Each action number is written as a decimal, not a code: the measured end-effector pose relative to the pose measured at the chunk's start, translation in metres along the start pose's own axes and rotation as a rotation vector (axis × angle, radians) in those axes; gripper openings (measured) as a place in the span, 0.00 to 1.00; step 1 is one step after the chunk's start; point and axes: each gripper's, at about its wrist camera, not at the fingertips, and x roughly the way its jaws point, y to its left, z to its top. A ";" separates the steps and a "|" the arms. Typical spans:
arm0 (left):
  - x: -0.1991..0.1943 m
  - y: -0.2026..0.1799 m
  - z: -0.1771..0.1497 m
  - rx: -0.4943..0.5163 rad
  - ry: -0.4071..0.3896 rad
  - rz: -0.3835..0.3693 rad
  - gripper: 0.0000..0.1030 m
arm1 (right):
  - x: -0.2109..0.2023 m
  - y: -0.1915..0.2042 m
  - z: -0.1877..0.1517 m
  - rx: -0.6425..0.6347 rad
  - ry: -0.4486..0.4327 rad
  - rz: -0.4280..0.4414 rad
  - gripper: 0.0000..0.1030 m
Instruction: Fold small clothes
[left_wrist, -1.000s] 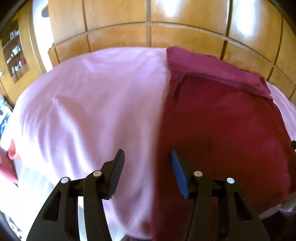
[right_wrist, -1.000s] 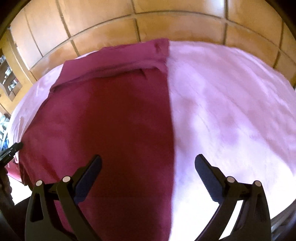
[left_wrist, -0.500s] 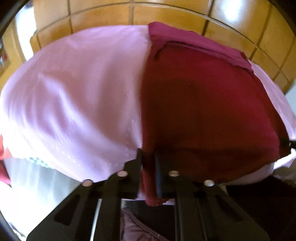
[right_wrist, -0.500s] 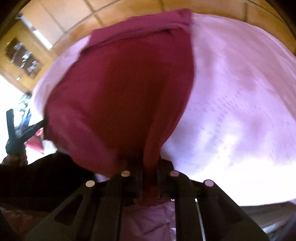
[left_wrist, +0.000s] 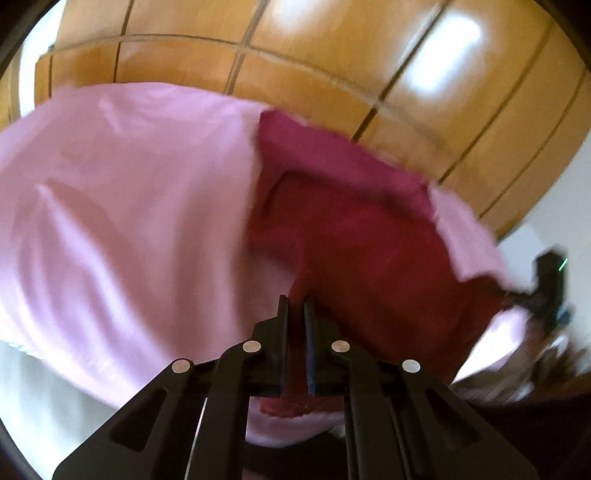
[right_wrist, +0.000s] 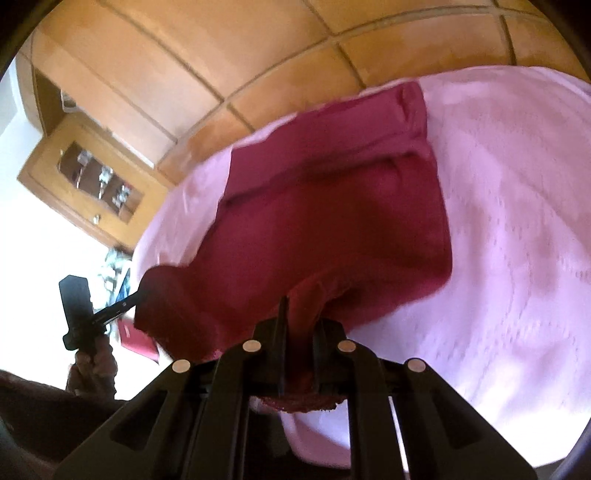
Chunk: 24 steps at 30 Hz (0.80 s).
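Both grippers tilt downward over the bed (left_wrist: 122, 206), each clamped on the near hem of the maroon garment (left_wrist: 354, 236). The left gripper (left_wrist: 295, 306) and the right gripper (right_wrist: 300, 310) pinch cloth that spreads away toward twelve o'clock across the pink sheet.

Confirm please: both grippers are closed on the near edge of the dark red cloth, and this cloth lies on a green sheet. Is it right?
Not quite. The sheet under the dark red cloth is pink, not green, as the right wrist view shows. The rest holds: the left gripper and the right gripper are each closed on the cloth's near edge.
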 end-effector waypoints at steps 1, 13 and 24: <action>0.004 0.000 0.012 -0.023 -0.015 -0.029 0.06 | -0.001 -0.005 0.010 0.013 -0.016 0.001 0.08; 0.082 0.016 0.152 -0.235 -0.071 -0.029 0.75 | 0.035 -0.049 0.115 0.101 -0.116 -0.122 0.57; 0.087 0.078 0.069 -0.293 -0.034 -0.010 0.75 | 0.008 -0.088 0.046 0.151 -0.108 -0.167 0.83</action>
